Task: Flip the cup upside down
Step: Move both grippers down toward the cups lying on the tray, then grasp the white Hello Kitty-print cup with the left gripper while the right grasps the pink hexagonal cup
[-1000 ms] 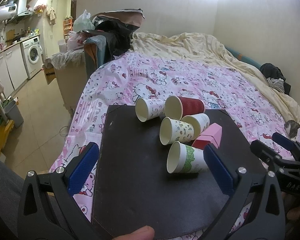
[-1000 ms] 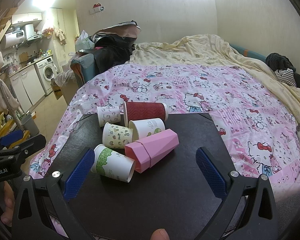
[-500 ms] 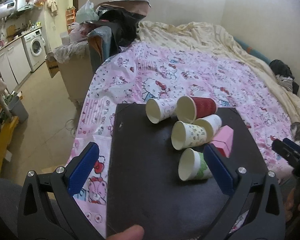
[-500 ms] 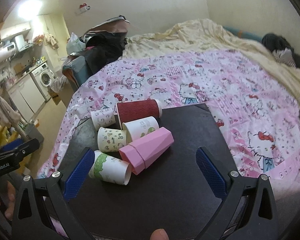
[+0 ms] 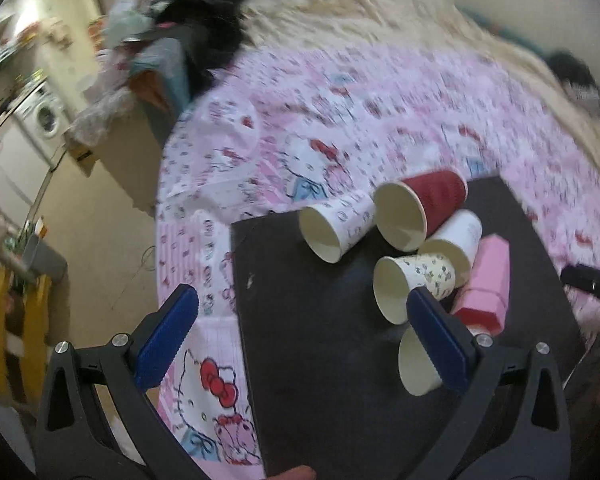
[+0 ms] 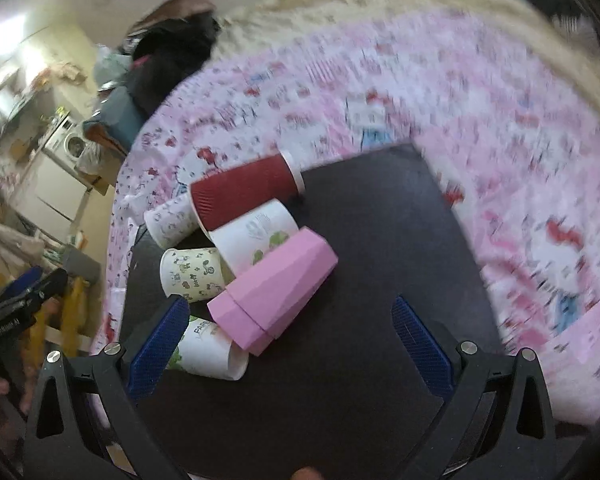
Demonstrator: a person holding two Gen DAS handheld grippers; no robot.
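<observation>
Lying sideways between the wide-apart right tool point(image 6: 290, 330) fingers, pink cup point(image 6: 274, 290); left tool point(image 5: 300, 336) likewise apart.

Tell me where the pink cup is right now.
In the right wrist view the pink cup lies on its side on the dark board, left of centre, against the white leaf-print cup and above the green-print cup.

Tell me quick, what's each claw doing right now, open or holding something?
Left claw: open, holding nothing.
Right claw: open, holding nothing.

Six cups point(image 6: 244, 200) toppled, clustered together
</observation>
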